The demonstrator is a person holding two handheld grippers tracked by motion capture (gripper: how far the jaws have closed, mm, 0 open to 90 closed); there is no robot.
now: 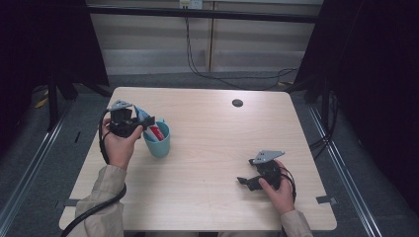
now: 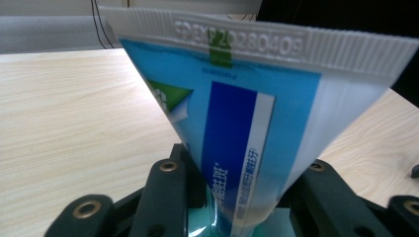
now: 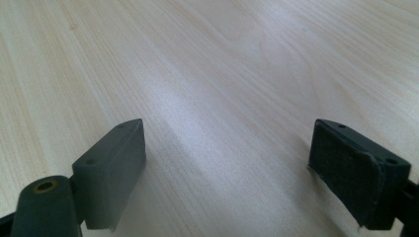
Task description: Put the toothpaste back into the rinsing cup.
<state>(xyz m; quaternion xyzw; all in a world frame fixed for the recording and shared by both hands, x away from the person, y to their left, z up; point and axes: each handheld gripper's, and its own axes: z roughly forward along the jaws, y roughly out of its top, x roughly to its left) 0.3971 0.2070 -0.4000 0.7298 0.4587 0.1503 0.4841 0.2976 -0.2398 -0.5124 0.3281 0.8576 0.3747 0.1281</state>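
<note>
Two grippers work over one pale wood-grain tabletop with rounded corners. The left gripper, near the left edge, is clamped on a tube: its black jaws press both sides of the soft plastic body just above the cup. The tube is blue and white with a green patch and a flat, ribbed crimped end stamped with raised characters; that end points up while the lower part goes down into the cup. One cup stands here, teal, round and smooth, on the left half of the tabletop just beside the left hand. Something red and white also shows inside the cup; what it is cannot be told.

The right gripper lies low near the front right corner, held by the right hand, its jaws wide apart with bare wood between the flat, rough-faced pads. It sits well apart from the cup.

One dark round hole sits near the far edge. Beyond it a black cable trails over grey floor.
</note>
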